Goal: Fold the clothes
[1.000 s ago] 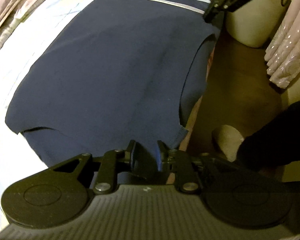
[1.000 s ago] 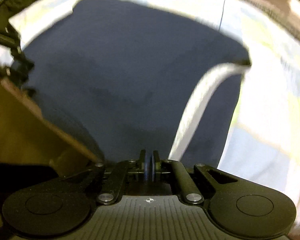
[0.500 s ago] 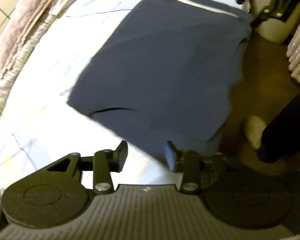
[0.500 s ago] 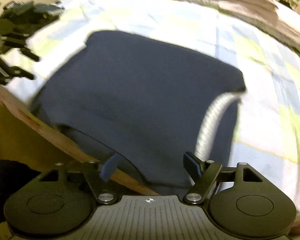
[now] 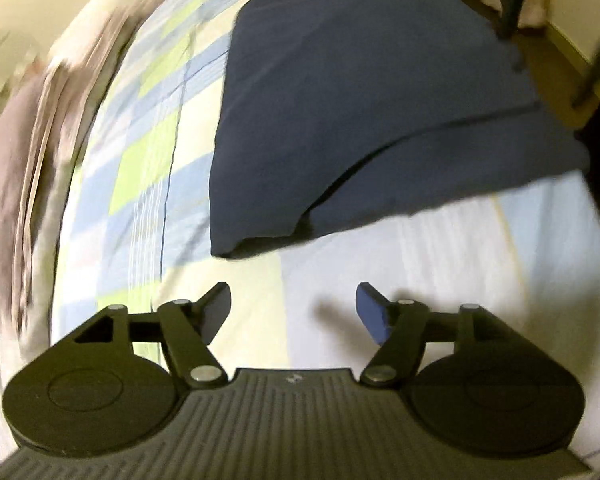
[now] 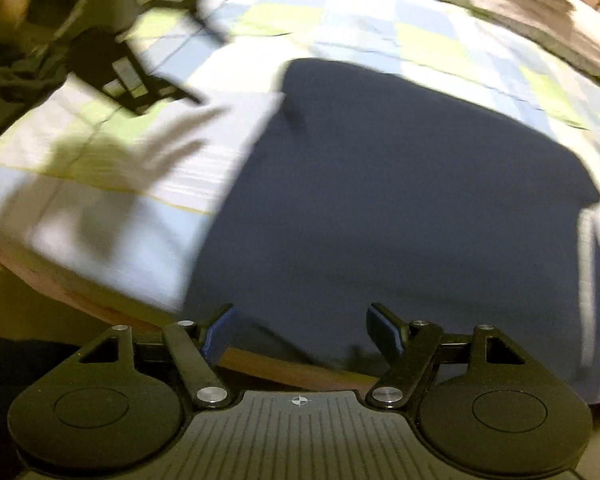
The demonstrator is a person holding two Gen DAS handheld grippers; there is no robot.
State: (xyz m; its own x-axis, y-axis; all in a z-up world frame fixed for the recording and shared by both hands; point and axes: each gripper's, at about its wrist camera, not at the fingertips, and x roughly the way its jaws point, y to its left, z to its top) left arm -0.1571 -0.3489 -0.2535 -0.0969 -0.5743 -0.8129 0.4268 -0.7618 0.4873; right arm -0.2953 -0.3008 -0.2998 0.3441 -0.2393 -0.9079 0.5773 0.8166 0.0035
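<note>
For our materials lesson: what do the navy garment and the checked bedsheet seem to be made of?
Navy garment: probably soft matte knit fabric, since it lies limp and folds over itself without shine. Checked bedsheet: likely woven cotton, matte, with fine printed lines; blur leaves the weave uncertain.

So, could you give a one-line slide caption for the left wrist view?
Open left gripper above the checked bedsheet, facing the folded navy-blue garment.

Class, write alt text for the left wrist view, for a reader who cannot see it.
A folded navy garment lies on a bed with a checked blue, green and white sheet. In the foreground, the open left gripper hovers over bare sheet, holding nothing. The picture is motion-blurred, especially at the left edge.
</note>
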